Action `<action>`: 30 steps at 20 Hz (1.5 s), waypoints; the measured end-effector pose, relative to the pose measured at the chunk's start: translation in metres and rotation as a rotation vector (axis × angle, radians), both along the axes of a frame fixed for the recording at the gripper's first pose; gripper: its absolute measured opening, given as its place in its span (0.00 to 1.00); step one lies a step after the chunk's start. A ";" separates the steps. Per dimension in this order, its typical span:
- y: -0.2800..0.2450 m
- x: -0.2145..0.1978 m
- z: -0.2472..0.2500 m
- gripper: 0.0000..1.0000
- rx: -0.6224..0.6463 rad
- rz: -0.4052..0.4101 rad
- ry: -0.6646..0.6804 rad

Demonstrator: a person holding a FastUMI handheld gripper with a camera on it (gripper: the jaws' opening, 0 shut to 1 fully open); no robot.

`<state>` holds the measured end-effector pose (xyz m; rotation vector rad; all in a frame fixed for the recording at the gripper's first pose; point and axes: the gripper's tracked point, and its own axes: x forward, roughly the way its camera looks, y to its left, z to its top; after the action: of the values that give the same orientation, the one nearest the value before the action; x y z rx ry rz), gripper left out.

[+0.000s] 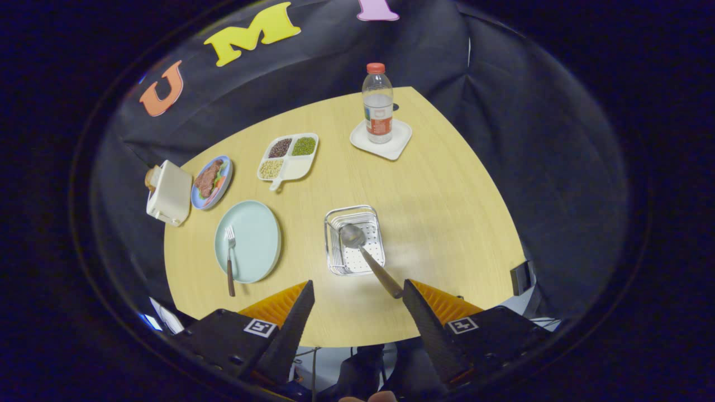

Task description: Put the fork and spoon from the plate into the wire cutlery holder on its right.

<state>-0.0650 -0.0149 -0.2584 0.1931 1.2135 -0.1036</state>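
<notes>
Across the bench [447,223], from left to right:

Toaster [167,192]: pale box at the far left edge of the bench; touching or just beside the food plate; no part in the task.
Food plate [212,181]: blue-rimmed, carrying meat and greens; beyond the pale green plate.
Plate [254,240]: pale green and round; just left of the holder, apart from it.
Fork [229,259]: lies on the left part of the plate, tines pointing away, brown handle reaching over the near rim toward the left finger; not yet picked up.
Divided dish [289,156]: white, with four compartments, three of them filled with beans or grains; beyond the plate and holder.
Wire cutlery holder [354,240]: square basket with a perforated floor; right of the plate, just ahead of the fingers.
Spoon [363,254]: bowl inside the holder, handle slanting back out over the near rim to the tip of the right finger; it seems to rest against that finger alone.
Jaws [357,293]: spread wide, holding nothing between them.
Bottle [377,103]: clear with a red cap, upright on a white coaster [381,142] at the far side; well apart from the work.
Progress: about half by this look; spoon delivered or nearly so, though its handle looks not quite free of the finger; fork remains to be fetched and dropped beside it.
</notes>
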 end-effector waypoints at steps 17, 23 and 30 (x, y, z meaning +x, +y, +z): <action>0.198 0.015 -0.026 0.96 0.045 0.248 0.014; 0.264 -0.009 -0.067 0.96 0.062 0.307 0.122; 0.287 -0.017 -0.116 0.93 0.027 0.320 0.195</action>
<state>-0.0816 0.2718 -0.3744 0.0106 1.4258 0.1769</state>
